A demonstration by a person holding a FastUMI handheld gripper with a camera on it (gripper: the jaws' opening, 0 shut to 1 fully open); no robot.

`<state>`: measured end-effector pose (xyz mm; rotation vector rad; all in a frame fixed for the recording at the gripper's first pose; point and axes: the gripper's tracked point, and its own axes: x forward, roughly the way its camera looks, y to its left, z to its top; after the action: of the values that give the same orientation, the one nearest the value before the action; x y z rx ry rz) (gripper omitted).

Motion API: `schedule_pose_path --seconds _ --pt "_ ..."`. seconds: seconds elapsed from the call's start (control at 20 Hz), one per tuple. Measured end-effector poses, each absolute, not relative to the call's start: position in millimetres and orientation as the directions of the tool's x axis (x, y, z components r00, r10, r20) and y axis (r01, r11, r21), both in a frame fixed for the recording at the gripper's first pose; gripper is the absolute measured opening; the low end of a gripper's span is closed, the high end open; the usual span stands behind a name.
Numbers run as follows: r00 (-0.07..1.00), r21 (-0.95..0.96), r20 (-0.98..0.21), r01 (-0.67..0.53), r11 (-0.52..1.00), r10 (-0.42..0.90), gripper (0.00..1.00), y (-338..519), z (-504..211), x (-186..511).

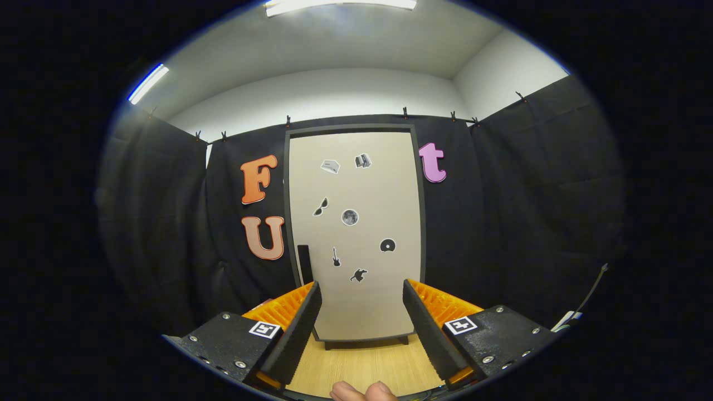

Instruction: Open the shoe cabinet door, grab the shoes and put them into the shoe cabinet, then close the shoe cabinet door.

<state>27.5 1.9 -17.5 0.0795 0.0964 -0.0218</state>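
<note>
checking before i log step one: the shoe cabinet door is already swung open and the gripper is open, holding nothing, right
Not quite. The gripper view shows the shoe cabinet door shut, flush in its dark frame, with its dark handle near the lower left edge. The rest holds: the gripper is open and holding nothing, its fingers spread apart, with the door beyond them.

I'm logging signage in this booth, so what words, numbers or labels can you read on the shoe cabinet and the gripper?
Shoe cabinet door: no text; its stickers are small pictures only.
Square markers on the gripper: coded patterns, no readable words.
The fingers stand open, the door beyond them.
</note>
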Motion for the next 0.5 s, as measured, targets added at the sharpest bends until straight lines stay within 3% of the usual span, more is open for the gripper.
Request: schedule_pose_path --seconds 0.5 --pt "0.999 0.093 -0.053 0.019 0.995 -0.014 0.92 -30.7 0.7 -20.2"
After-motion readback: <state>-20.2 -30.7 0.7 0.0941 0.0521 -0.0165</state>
